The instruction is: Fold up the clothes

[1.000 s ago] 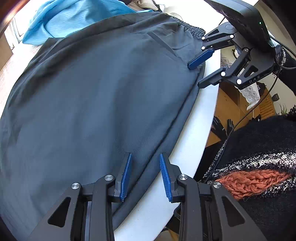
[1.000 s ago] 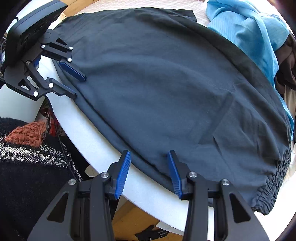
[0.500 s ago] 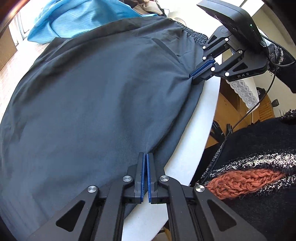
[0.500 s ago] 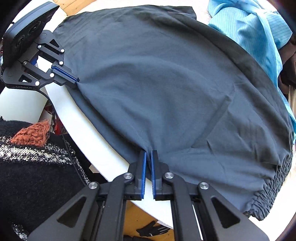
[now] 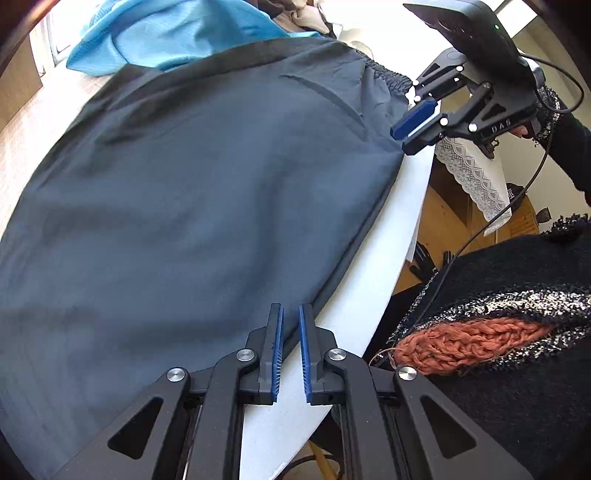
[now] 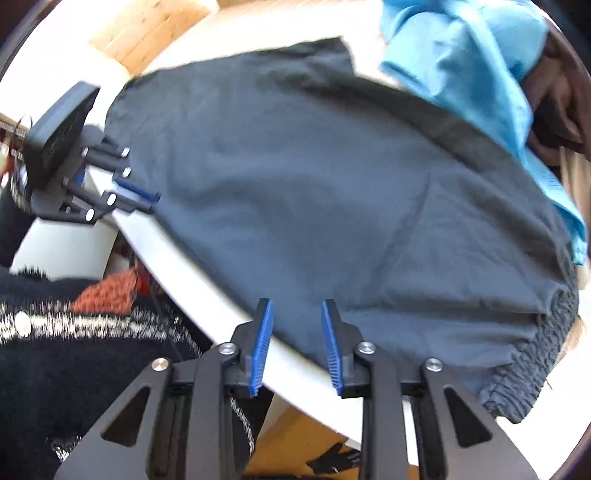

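Both claws sit at the near hem of the dark slate-grey woven garment (image 5: 207, 206) spread flat on the round white table (image 5: 373, 280). Left gripper (image 5: 290, 354) has its blue pads a narrow slit apart, holding nothing; right gripper (image 6: 297, 347) gapes wider — also empty, with the hem between its tips. The cloth lies directly ahead of each claw, its long axis running along the table edge from the left claw toward the elastic gathered waistband (image 6: 543, 354) beside the right one. It looks smooth, thin and limp. Behind it lies a crumpled bright-blue garment (image 5: 173, 33) — not touched.
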The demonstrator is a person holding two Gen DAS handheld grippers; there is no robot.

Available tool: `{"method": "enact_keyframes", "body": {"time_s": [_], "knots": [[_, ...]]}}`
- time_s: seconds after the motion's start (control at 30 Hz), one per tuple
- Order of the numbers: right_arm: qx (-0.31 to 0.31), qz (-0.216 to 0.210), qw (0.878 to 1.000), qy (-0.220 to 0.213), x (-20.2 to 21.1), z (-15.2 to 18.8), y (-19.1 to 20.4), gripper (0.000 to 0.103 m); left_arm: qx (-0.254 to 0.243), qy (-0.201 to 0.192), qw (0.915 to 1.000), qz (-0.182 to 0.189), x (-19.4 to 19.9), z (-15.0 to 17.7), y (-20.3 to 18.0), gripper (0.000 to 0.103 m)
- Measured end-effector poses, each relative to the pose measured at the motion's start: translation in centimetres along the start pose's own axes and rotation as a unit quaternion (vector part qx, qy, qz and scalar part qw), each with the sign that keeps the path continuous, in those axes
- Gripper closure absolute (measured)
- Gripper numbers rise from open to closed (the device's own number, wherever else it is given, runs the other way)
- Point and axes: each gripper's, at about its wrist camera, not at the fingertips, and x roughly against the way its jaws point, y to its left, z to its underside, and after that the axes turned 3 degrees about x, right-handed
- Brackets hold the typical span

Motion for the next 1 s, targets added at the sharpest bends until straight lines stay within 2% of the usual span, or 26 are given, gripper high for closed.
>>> {"method": "enact_keyframes", "body": {"time_s": [0.03,0.07,0.13,0.17,0.27,0.37,0.5,0.6,0.67,0.73,0.8,0.87,0.97,1.0], "knots": [[-0.021,0.019,0.999,-0.018,0.6,0.0,-1.3,0.071,0.007,-0.011,0.9999,0.000,0.6,0.4,0.1,0.092],[-0.040,0.060,0.997,-0.017,0.2,0.1,-2.9,0.071,0.018,-0.022,0.9996,-0.004,0.8,0.3,0.5,0.093],[-0.065,0.121,0.991,0.009,-0.9,0.7,-5.2,0.071,0.039,-0.028,0.9988,-0.008,0.5,-0.1,1.8,0.093],[-0.074,0.132,0.988,0.026,-1.6,1.3,-5.7,0.071,0.047,-0.028,0.9984,-0.012,0.1,-0.3,2.4,0.093],[-0.054,0.135,0.988,0.043,-2.0,2.3,-4.9,0.071,0.048,-0.012,0.9986,-0.016,-1.1,0.2,4.6,0.093],[-0.057,0.139,0.987,0.051,-0.9,1.2,-4.5,0.071,0.054,-0.007,0.9985,-0.010,-1.5,0.4,4.8,0.092],[-0.049,0.083,0.995,-0.026,3.2,-4.0,-1.6,0.071,0.093,-0.046,0.9944,-0.022,1.4,1.2,5.9,0.091],[-0.016,0.043,0.996,-0.073,3.6,-8.9,3.5,0.071,0.155,-0.086,0.9830,-0.048,5.9,4.2,8.8,0.078],[0.012,0.019,0.996,-0.085,1.3,-10.3,8.6,0.070,0.208,-0.111,0.9692,-0.071,10.0,7.5,12.3,0.073],[0.036,0.007,0.996,-0.083,-2.2,-11.0,12.4,0.068,0.264,-0.130,0.9501,-0.103,12.5,12.4,15.4,0.072],[0.054,0.000,0.996,-0.074,-6.0,-12.3,14.9,0.068,0.323,-0.137,0.9237,-0.154,15.4,17.2,19.7,0.067],[0.057,-0.016,0.996,-0.063,-8.1,-14.0,17.9,0.068,0.382,-0.137,0.8942,-0.190,17.6,22.4,23.9,0.060],[0.052,-0.055,0.995,-0.065,-11.5,-18.2,22.6,0.068,0.450,-0.146,0.8555,-0.212,20.9,28.6,29.9,0.060],[0.050,-0.074,0.994,-0.070,-12.5,-19.7,24.4,0.068,0.464,-0.154,0.8457,-0.215,21.6,29.9,31.3,0.060]]}}
